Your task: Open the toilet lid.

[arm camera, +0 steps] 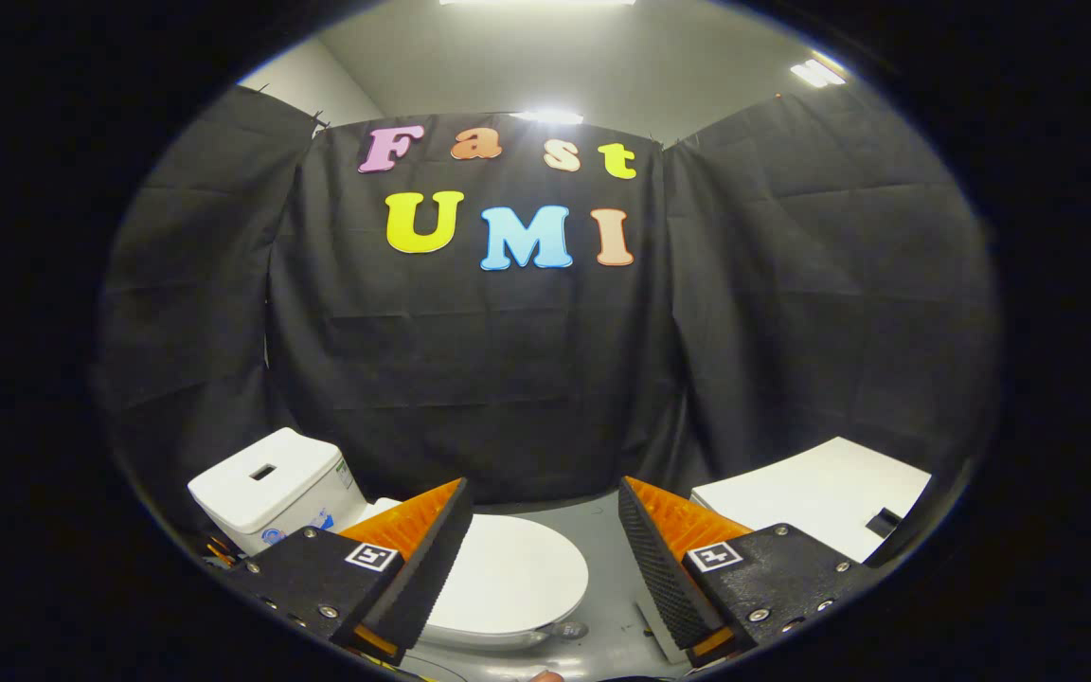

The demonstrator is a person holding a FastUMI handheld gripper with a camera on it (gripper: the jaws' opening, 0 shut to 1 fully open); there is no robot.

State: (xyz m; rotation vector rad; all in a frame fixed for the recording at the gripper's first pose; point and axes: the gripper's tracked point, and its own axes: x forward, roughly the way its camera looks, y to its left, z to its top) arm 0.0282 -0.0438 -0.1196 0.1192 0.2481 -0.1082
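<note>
A white toilet stands low on the grey floor, its lid lying flat and closed over the bowl. Its white tank rises behind the left finger. My gripper hovers above and in front of the toilet, open, with a wide gap and nothing between the fingers. The left finger overlaps the lid's left side in the view; the right finger sits to the lid's right, over bare floor. Neither finger touches the lid.
A white flat board or box lies on the floor beyond the right finger. Black cloth walls close the booth on three sides. Grey floor shows between the toilet and the white board.
</note>
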